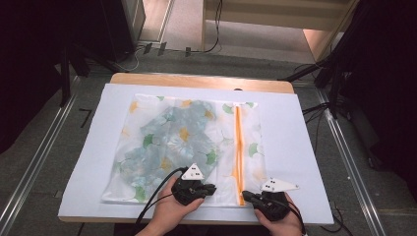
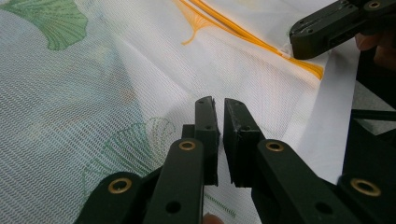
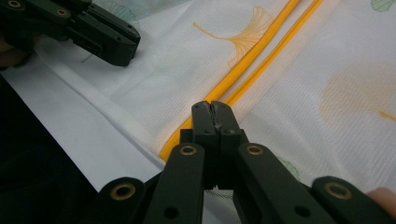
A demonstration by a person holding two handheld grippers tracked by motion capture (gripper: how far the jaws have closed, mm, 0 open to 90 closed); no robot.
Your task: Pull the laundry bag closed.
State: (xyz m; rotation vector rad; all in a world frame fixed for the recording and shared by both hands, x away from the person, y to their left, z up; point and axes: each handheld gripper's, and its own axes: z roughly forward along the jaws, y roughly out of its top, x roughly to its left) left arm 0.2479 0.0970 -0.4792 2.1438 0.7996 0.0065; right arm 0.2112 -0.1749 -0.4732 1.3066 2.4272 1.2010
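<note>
White mesh printed with green and orange leaves makes up the laundry bag [image 1: 187, 147], which lies flat on the white sheet [image 1: 305, 162] over the table, its orange zipper [image 1: 239, 147] running toward the near edge. The left gripper [image 1: 210, 189] pinches a fold of the mesh near the bag's near edge, jaws almost together. The right gripper [image 1: 247, 196] is clamped tight on the zipper's near end.

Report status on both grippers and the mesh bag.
Left gripper shut on mesh bag fabric. Right gripper shut at orange zipper's near end. Bag flat on white sheet, nothing in the way.
</note>
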